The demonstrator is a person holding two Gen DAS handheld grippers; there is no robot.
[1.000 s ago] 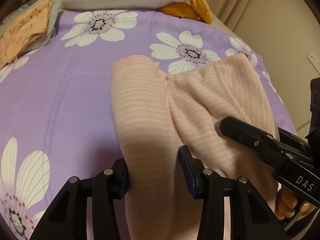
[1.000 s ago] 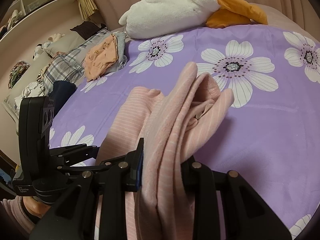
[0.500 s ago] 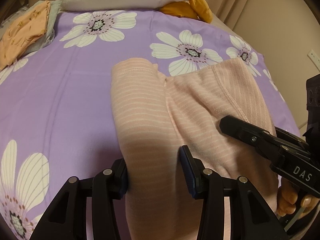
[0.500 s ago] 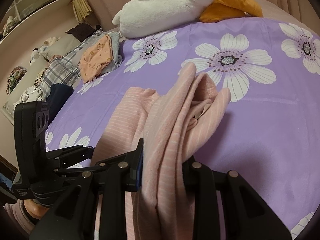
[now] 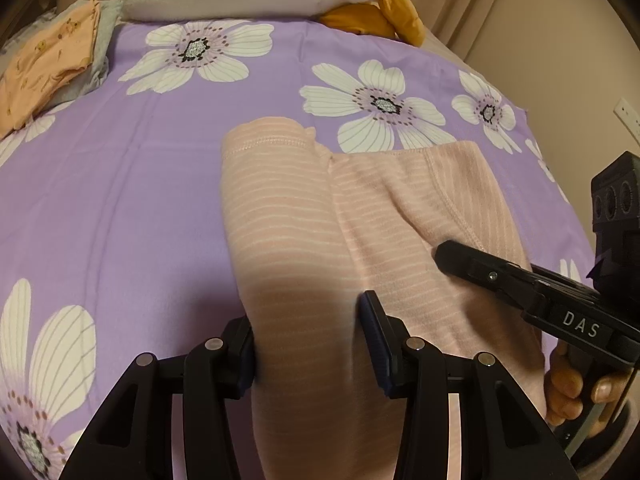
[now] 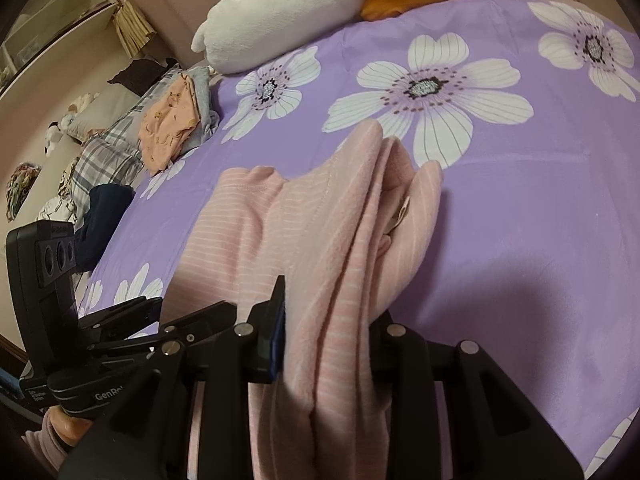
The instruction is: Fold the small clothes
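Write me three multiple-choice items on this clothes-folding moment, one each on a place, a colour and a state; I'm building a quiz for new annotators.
1. Where does the orange folded garment lie?
A. on the pink garment
B. near the bed's far left edge, by a plaid cloth
C. on the white plush toy

2. What colour is the bedspread?
A. purple with white flowers
B. plain green
C. red checks

3. What is the right gripper doing?
A. hanging open above the bed
B. resting empty on the toy
C. clamping bunched pink fabric

Answers:
1 B: the right wrist view shows it beside the plaid cloth, apart from the pink garment and the white plush toy.
2 A: both views show white flowers on purple.
3 C: folds of pink cloth fill the gap between its fingers.
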